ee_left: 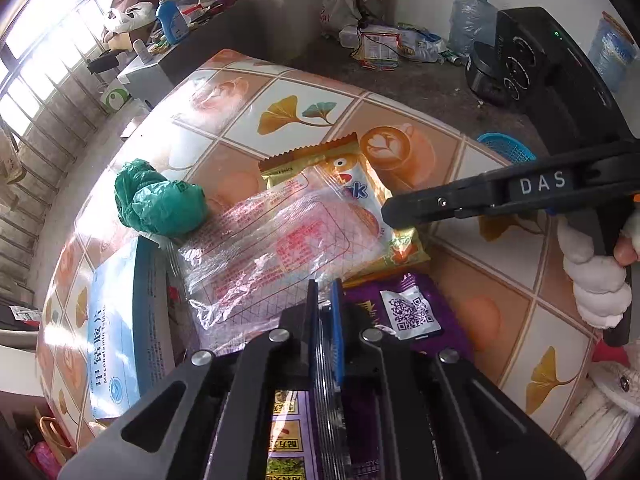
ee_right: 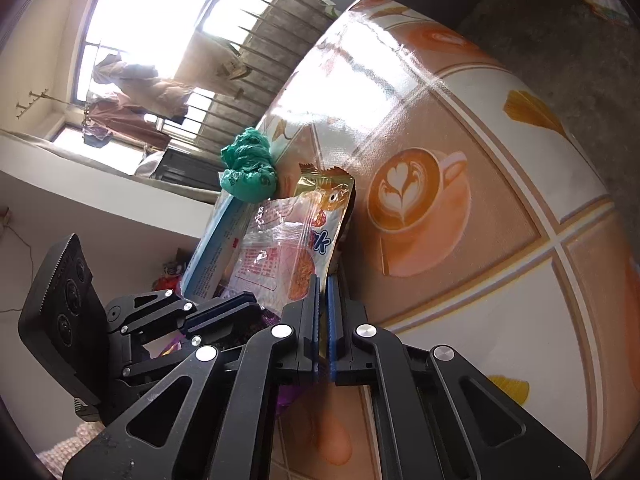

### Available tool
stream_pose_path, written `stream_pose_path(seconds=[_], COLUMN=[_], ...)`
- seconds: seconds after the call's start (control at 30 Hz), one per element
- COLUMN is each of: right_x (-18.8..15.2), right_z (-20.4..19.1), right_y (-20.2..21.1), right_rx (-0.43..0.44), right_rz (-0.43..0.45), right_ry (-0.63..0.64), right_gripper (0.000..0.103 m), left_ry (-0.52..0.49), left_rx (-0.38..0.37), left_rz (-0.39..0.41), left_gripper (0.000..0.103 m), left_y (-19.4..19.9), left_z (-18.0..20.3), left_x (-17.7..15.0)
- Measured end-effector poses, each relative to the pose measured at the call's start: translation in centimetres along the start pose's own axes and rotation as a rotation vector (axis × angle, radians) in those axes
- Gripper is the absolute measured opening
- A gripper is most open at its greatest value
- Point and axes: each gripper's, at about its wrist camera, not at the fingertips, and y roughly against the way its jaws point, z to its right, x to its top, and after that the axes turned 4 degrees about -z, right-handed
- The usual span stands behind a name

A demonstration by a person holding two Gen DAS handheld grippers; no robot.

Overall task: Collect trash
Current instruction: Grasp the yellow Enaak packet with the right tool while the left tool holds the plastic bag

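A pile of trash lies on the patterned surface (ee_left: 304, 100) toward its left edge: a clear wrapper with red print (ee_left: 276, 248) lies on top of a gold snack packet (ee_left: 344, 168), with a purple packet bearing a QR code (ee_left: 404, 312) at their near side. A crumpled green bag (ee_left: 156, 200) and a blue-and-white box (ee_left: 120, 320) lie just beside them, the box running out to the surface's edge.

The left gripper (ee_left: 325, 292) is pressed together, pinching the edge of the clear wrapper; its body hides most of the purple packet.

The right gripper (ee_right: 323, 284) is also pressed together, its tips at the gold snack packet's edge; whether it pinches film is hard to make out.
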Motion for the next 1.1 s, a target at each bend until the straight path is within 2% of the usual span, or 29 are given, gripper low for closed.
stream_pose_path(seconds=[0.13,0.4,0.63,0.7,0.73,0.77,0.83,1.1], right_x=[-0.1,-0.4,-0.7,-0.8,-0.8,-0.8,-0.7,-0.6], right_z=[-0.1,0.0,0.3,0.7,0.9,1.0,1.5,3.7], right_y=[0.5,2.0,2.4,2.8,2.9,2.9,3.3,4.7], right_rx=[0.017,0.028,0.027,0.04,0.044,0.046,0.059,0.126], right_rz=[0.013,0.052,0.081,0.089,0.093,0.099,0.114,0.165], right_ry=[-0.002,-0.003,-0.012,-0.02,-0.024,-0.029,-0.04,-0.114], right_gripper=[0.001,0.0,0.0,0.0,0.0,0.0,0.0,0.0], left_ry=[0.0,0.005,0.028,0.046,0.049,0.046,0.017,-0.069], left_rx=[0.007,0.019,-0.047,-0.059,-0.057,-0.046,-0.019,0.036], left_rz=[0.033,0.117,0.082,0.08,0.083,0.094,0.099,0.023], left_gripper=[0.0,0.0,0.001,0.015,0.035,0.047,0.048,0.052], left_y=[0.6,3.2,3.2,3.1,3.1,3.1,2.8,0.0], left_z=[0.1,0.4,0.3,0.0,-0.1,-0.1,0.0,0.4], left_x=[-0.2,-0.5,-0.1,0.3,0.5,0.7,1.1,2.1])
